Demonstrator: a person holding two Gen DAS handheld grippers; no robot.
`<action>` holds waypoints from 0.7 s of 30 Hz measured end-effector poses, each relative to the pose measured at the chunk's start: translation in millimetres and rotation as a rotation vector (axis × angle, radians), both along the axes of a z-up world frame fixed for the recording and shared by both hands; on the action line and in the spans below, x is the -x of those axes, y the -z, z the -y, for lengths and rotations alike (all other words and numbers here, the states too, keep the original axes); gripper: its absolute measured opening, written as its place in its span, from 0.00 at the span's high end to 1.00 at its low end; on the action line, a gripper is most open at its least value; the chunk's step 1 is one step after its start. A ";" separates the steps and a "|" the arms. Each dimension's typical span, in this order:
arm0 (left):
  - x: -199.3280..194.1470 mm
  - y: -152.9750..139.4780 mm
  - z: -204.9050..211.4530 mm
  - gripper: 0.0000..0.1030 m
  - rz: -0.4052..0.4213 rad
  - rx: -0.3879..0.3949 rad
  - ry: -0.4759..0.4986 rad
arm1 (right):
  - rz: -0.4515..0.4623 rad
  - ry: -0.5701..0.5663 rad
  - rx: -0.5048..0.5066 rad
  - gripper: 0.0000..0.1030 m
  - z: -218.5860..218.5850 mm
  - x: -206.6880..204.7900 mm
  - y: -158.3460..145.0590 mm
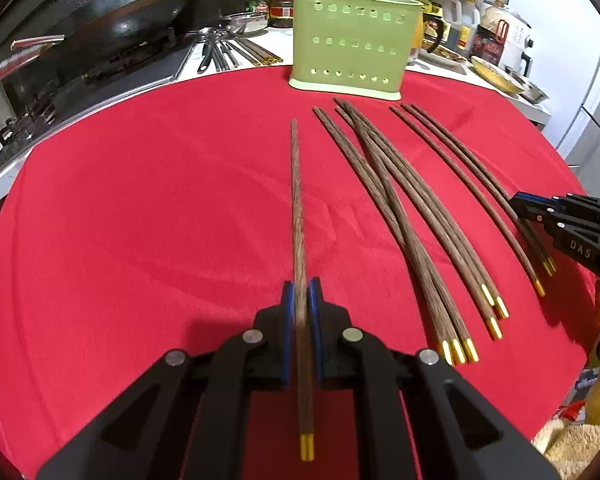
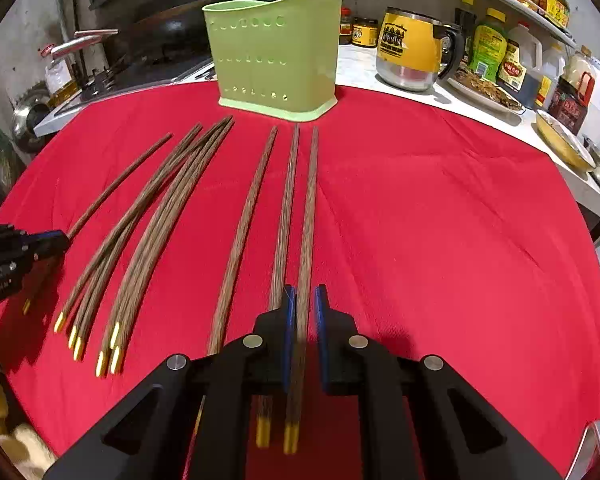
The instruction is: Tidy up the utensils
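A perforated green utensil holder (image 1: 352, 40) (image 2: 276, 52) stands at the far edge of the red cloth (image 1: 140, 200). My left gripper (image 1: 300, 286) is shut on one brown wooden chopstick (image 1: 296, 200), whose gold end points back at me. Several more chopsticks (image 1: 412, 220) (image 2: 156, 220) lie fanned on the cloth between the two grippers. My right gripper (image 2: 305, 292) is shut on the rightmost chopstick (image 2: 309, 220) of a set of three. The other two (image 2: 240, 240) lie just to its left. Each gripper shows at the edge of the other's view (image 1: 518, 202) (image 2: 58, 238).
A black wok (image 1: 112, 20) sits on the stove at the back left, with metal spoons and chopsticks (image 1: 220, 52) beside it. A yellow mug (image 2: 412, 48), sauce bottles (image 2: 488, 48) and plates (image 2: 564, 140) crowd the counter behind and to the right.
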State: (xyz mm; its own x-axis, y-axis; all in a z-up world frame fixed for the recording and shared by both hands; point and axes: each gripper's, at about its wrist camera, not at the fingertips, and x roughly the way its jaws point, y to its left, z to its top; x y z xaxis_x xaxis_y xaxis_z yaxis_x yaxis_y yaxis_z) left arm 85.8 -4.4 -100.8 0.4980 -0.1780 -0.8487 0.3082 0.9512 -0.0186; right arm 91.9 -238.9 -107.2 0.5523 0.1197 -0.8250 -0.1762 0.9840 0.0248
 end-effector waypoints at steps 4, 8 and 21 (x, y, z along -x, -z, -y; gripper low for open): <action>20.4 0.1 -2.6 0.93 0.009 -0.009 0.027 | 0.004 0.008 0.021 0.88 6.4 25.8 -0.4; 44.7 0.9 -6.0 0.93 0.025 -0.018 0.042 | 0.019 0.026 0.013 0.88 13.5 52.2 -0.2; 81.2 2.8 5.8 0.59 0.056 -0.012 0.061 | 0.164 0.078 -0.040 0.76 20.3 89.8 7.1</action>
State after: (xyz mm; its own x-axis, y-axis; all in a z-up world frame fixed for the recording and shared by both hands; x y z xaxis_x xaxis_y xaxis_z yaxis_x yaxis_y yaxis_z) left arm 4.6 -10.2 -103.5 0.5330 -0.1993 -0.8223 0.3656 0.9307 0.0114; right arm 2.1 -259.2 -114.3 0.6877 0.1021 -0.7188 -0.1042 0.9937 0.0415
